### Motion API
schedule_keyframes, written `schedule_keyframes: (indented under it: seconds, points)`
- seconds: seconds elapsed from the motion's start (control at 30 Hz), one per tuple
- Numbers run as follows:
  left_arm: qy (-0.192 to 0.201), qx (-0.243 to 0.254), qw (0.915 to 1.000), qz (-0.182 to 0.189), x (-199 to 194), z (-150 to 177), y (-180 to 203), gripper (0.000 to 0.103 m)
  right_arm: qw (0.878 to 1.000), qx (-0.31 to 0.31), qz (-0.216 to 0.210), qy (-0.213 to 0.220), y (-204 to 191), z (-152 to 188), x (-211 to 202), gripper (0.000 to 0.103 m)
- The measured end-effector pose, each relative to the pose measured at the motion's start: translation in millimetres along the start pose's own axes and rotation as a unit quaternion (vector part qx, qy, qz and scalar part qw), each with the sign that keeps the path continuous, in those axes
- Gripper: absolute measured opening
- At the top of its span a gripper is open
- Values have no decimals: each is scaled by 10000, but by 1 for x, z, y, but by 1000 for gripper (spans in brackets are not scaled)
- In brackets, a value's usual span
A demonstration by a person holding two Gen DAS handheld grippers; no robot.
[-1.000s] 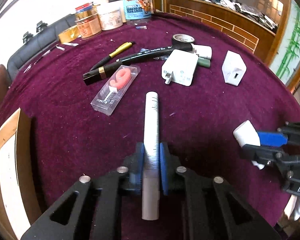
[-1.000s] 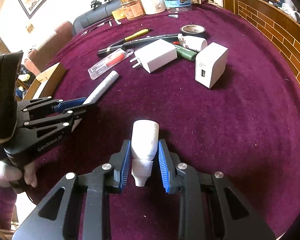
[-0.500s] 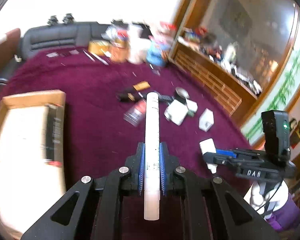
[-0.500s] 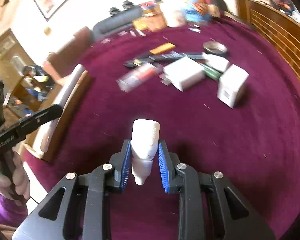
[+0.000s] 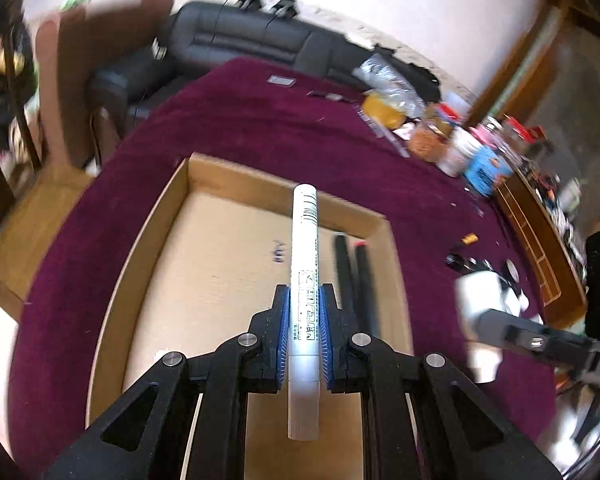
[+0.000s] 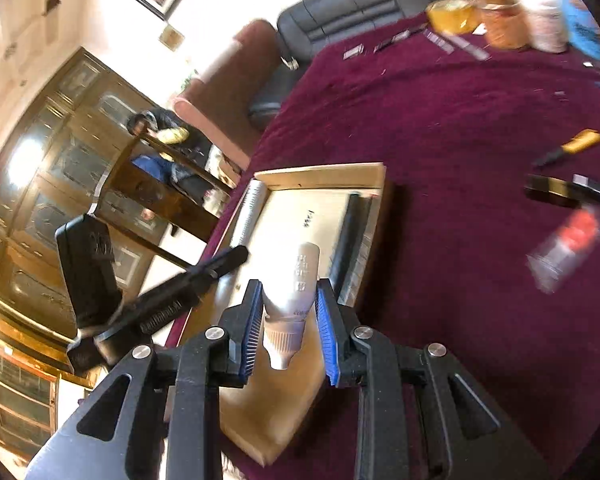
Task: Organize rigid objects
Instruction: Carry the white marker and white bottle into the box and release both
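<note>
My left gripper (image 5: 305, 336) is shut on a long white marker (image 5: 305, 264) and holds it above the open cardboard box (image 5: 228, 264). Two black pens (image 5: 354, 276) lie along the box's right wall. My right gripper (image 6: 287, 328) is shut on a small white bottle (image 6: 298, 284), nozzle toward the camera, above the near corner of the same box (image 6: 324, 178). The left gripper (image 6: 188, 280) with the white marker (image 6: 248, 216) shows in the right wrist view, over the box's left side. The right gripper (image 5: 540, 340) shows at the right of the left wrist view.
The box sits on a purple tablecloth (image 5: 260, 120). Jars and tins (image 5: 460, 148) stand at the far edge. A yellow-black pen (image 6: 568, 146), a clear candle case (image 6: 568, 248) and other small items lie right of the box. A black sofa (image 5: 252, 40) stands behind the table.
Both grippers have swung left from the pile of loose items to above the cardboard box, each still holding its object.
</note>
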State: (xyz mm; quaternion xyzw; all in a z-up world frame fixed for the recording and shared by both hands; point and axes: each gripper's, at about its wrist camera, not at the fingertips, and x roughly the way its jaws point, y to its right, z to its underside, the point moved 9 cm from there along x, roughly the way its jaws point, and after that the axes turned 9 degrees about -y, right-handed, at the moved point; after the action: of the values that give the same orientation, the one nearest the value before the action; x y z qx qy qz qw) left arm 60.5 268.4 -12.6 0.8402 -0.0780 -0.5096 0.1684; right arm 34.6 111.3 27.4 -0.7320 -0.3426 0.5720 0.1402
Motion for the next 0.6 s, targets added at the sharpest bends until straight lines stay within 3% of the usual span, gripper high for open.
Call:
schedule_keyframes:
  seconds: [0.13,0.3,0.43,0.53,0.6]
  points:
    - [-250,-391,9987,207,31,0,-19,11,9989,238,312,-255,7,-26,51,25]
    - [-303,-584,9971,380,40,-1,-24,12,9964,252,708,-386,13,-36,75,25]
    - [-150,-584,9965,583,31,-1,-20,33,9956,91,867,-334,12,-35,68,25]
    - [35,-550,9973,494,12,2,-18,33,9964,-109,838,-47,8,-32,40,25]
    - [298,-362,9981,408,-12,8,-5,33,9931,-415,1056,301,4,-24,12,25]
